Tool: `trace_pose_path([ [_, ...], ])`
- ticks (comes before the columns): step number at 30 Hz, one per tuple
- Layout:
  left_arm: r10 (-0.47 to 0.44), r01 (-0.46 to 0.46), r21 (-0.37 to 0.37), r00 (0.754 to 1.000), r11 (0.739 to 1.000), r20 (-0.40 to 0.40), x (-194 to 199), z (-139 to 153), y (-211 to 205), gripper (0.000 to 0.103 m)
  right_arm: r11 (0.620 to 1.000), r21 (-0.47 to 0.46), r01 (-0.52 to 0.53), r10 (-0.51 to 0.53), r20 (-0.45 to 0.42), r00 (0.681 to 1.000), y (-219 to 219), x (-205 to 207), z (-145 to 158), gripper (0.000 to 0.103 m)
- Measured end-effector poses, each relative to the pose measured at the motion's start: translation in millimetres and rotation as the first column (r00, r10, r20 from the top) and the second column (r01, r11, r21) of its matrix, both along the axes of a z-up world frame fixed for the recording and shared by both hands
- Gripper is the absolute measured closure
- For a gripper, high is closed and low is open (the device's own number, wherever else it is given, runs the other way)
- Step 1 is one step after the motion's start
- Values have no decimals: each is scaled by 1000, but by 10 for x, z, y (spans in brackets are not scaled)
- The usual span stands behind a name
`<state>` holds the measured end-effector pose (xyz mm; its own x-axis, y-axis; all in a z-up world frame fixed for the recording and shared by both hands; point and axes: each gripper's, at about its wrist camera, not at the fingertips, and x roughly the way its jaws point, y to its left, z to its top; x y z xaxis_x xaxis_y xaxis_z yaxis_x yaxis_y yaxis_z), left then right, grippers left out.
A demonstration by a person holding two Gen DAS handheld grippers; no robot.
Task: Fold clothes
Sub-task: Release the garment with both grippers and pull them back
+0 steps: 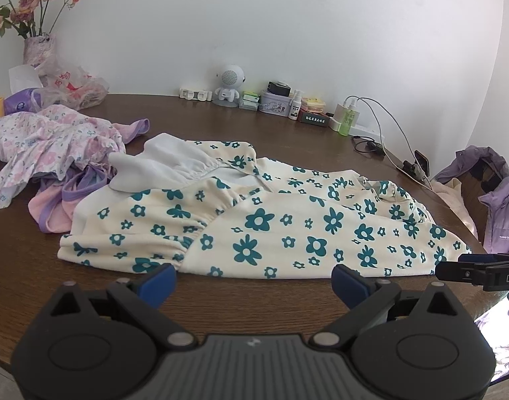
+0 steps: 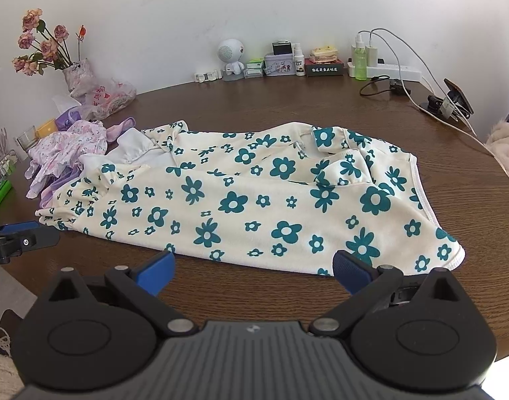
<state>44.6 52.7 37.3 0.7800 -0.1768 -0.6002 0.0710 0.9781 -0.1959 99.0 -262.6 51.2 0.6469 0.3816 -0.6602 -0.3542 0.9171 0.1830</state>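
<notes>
cream cloth with teal flowers, the garment (image 1: 254, 220) lies spread on the brown surface (image 2: 287, 106), both the left tool (image 1: 252, 281) and right tool (image 2: 252, 271) spread empty near its edge, likely next pinching the hem to fold.

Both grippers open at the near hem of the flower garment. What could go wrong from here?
1. The cream flower-print garment overlaps the pink clothes pile at its far left; a fold may drag the pile along.
2. Rumpled layers at its right end may fold in creased.
3. A wide swing might snag the charging cable.
</notes>
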Motion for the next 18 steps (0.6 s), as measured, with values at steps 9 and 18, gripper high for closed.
trace_pose_path([
  [9, 1, -2, 152, 1000, 988, 7, 374, 93, 183, 3, 991, -112, 66, -58, 77, 995, -207, 188, 72, 0],
  [18, -179, 162, 327, 984, 931, 22, 1165, 559, 221, 3, 969, -246, -38, 78, 153, 985, -356, 844, 570, 0],
])
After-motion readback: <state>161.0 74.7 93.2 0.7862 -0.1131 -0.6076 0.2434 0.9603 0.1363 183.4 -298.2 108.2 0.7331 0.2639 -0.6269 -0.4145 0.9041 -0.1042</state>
